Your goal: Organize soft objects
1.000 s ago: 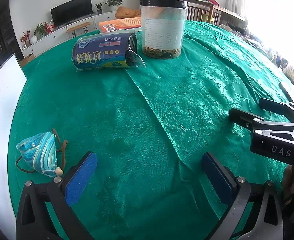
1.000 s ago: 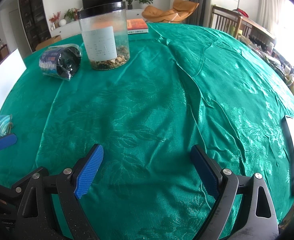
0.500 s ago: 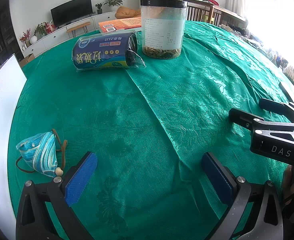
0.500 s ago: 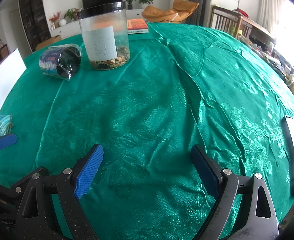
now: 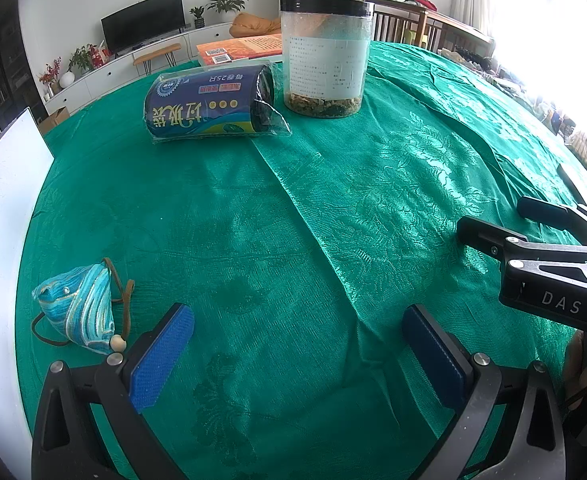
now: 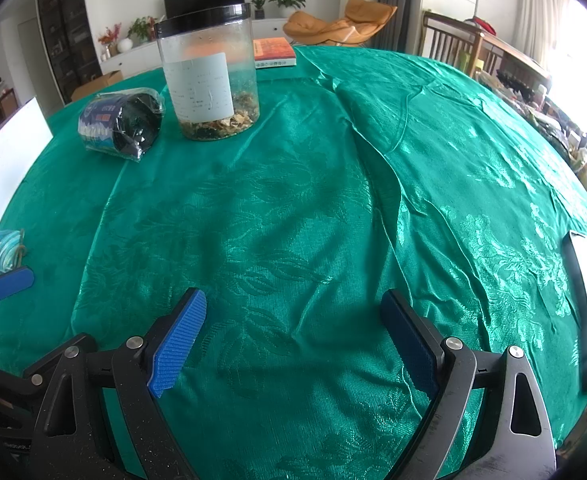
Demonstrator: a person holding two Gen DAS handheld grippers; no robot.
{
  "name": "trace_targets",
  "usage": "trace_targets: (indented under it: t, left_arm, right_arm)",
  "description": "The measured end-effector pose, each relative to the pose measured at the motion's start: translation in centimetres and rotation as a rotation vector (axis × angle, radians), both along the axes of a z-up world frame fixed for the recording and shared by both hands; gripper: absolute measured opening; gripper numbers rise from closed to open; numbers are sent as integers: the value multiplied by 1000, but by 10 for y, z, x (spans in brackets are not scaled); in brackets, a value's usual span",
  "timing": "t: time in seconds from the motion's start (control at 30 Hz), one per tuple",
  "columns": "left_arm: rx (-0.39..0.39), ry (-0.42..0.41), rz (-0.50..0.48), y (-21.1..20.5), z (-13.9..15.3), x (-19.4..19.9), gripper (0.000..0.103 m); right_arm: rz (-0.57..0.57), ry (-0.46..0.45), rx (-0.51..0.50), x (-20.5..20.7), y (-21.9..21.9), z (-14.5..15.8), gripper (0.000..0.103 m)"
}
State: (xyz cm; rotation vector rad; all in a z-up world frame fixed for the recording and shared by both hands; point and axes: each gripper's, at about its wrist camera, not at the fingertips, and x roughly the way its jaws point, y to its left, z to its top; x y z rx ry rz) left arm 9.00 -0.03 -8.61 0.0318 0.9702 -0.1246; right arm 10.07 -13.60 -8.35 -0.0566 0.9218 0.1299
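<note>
Green damask tablecloth [image 5: 333, 200] is carrying everything: a small striped fabric pouch [image 5: 79, 308] is lying near the left edge, while a wrapped roll [image 5: 209, 106] and a lidded jar [image 5: 325, 52] are sitting toward the far edge. Both the left gripper [image 5: 297, 356] and the right gripper [image 6: 293, 336] are hovering wide and holding nothing. Closing on the pouch's loose cord risks dragging it, or pinching and bunching the cloth beneath.
</note>
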Motion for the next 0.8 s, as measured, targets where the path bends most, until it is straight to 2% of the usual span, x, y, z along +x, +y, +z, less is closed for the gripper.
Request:
trace_targets:
  t: [0.13, 0.23, 0.3, 0.37, 0.5, 0.57, 0.63, 0.73, 0.8]
  left_arm:
    - [3, 6, 18, 0, 1, 0, 103]
    - [-32, 64, 47, 7, 10, -2, 102]
    - [-88, 37, 59, 23, 32, -7, 102]
    - [-91, -12, 97, 44, 59, -12, 102]
    - [-118, -70, 237, 98, 97, -14, 103]
    - [-159, -43, 305, 117, 96, -12, 103]
    - [-170, 5, 320, 120, 83, -9, 102]
    - [-119, 84, 284, 100, 56, -6, 102]
    - [-50, 91, 290, 89, 42, -4, 102]
  right_arm:
    - [0, 0, 0, 0, 0, 0, 91]
    - [0, 0, 1, 0, 0, 0, 91]
    - [0, 0, 1, 0, 0, 0, 91]
    - [1, 0, 1, 0, 0, 0, 91]
    - [2, 0, 1, 0, 0, 0, 92]
    - [2, 0, 1, 0, 0, 0, 92]
    - [2, 0, 1, 0, 0, 0, 92]
    - [2, 0, 2, 0, 0, 0, 92]
    - [2, 0, 2, 0, 0, 0, 92]
